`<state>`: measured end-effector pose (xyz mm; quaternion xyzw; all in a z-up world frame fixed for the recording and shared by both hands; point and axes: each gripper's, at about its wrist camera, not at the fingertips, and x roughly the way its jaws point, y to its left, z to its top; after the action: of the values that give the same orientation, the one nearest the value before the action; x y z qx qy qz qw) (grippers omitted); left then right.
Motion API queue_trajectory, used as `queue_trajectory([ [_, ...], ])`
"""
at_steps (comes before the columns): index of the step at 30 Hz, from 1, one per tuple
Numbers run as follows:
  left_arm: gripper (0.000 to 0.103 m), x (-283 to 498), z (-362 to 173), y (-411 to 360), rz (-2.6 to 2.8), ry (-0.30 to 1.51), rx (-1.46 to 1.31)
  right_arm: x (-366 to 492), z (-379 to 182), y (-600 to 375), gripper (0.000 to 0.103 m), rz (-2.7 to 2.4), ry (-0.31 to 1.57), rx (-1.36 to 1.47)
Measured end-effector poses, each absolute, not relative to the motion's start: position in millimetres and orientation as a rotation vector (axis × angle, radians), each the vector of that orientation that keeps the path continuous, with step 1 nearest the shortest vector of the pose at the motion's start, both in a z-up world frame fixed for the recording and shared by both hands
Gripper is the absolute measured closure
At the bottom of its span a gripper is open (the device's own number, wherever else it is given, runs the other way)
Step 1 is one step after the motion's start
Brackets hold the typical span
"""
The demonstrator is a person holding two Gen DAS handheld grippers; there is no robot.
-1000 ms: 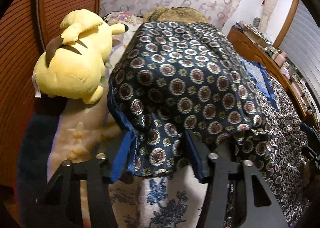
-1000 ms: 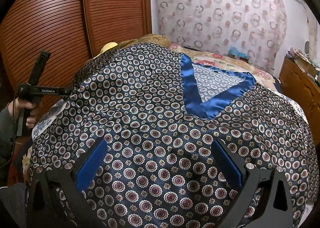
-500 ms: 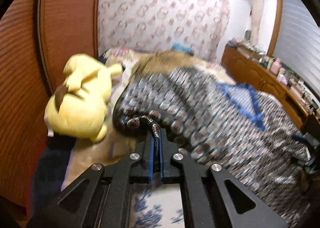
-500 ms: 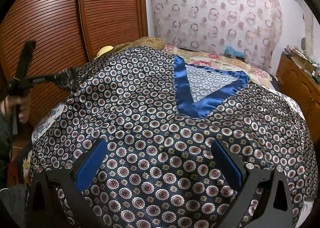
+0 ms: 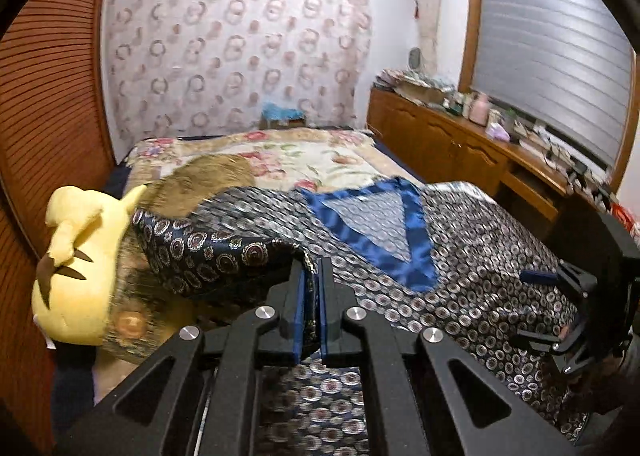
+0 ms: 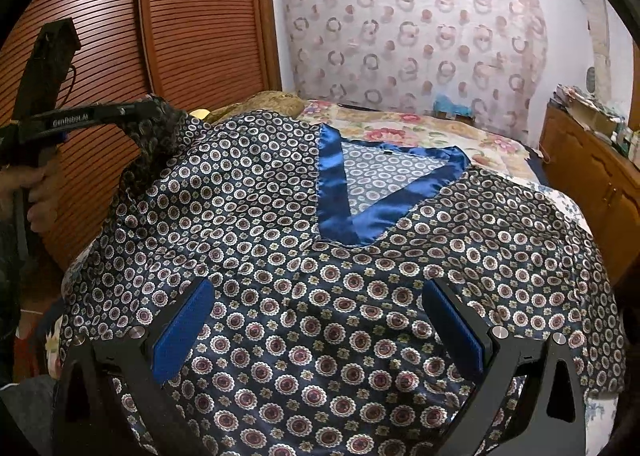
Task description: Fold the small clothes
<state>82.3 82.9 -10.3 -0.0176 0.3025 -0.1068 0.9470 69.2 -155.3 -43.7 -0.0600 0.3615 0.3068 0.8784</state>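
A navy satin top [image 6: 304,256] with a round medallion print and a blue V-neck band [image 6: 352,216] lies spread on the bed. My left gripper [image 5: 310,280] is shut on the top's left edge [image 5: 224,252] and holds it raised off the bed; it also shows at the left of the right wrist view [image 6: 156,116]. My right gripper [image 6: 316,320] is open, its blue pads [image 6: 184,328] wide apart just above the top's lower part. It shows at the right edge of the left wrist view [image 5: 560,308].
A yellow plush toy [image 5: 80,268] lies by the wooden sliding wardrobe doors [image 6: 192,16] on the left. A floral bedspread [image 5: 300,160] covers the bed. A wooden dresser [image 5: 480,152] with clutter runs along the right wall under a shuttered window.
My left gripper closed on the top's left edge and lifted it up and back. The right gripper stayed open over the top.
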Motion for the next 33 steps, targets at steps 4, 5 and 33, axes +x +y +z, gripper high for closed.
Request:
queue_trajectory([
  [4,0.08,77.5,-15.9,75.2,-0.24,0.632,-0.039,67.8,-43.9,-160.9,0.0,0.633,0.757,-0.118],
  [5,0.077,75.0,-15.3,76.2,-0.238,0.628,-0.043,68.0,-43.4,-161.0,0.0,0.632,0.759,-0.118],
  [33,0.024,18.5,-22.8,145.2,-0.02,0.523,-0.097,134.0,-32.6,-31.9,0.023,0.909,0.72,-0.225],
])
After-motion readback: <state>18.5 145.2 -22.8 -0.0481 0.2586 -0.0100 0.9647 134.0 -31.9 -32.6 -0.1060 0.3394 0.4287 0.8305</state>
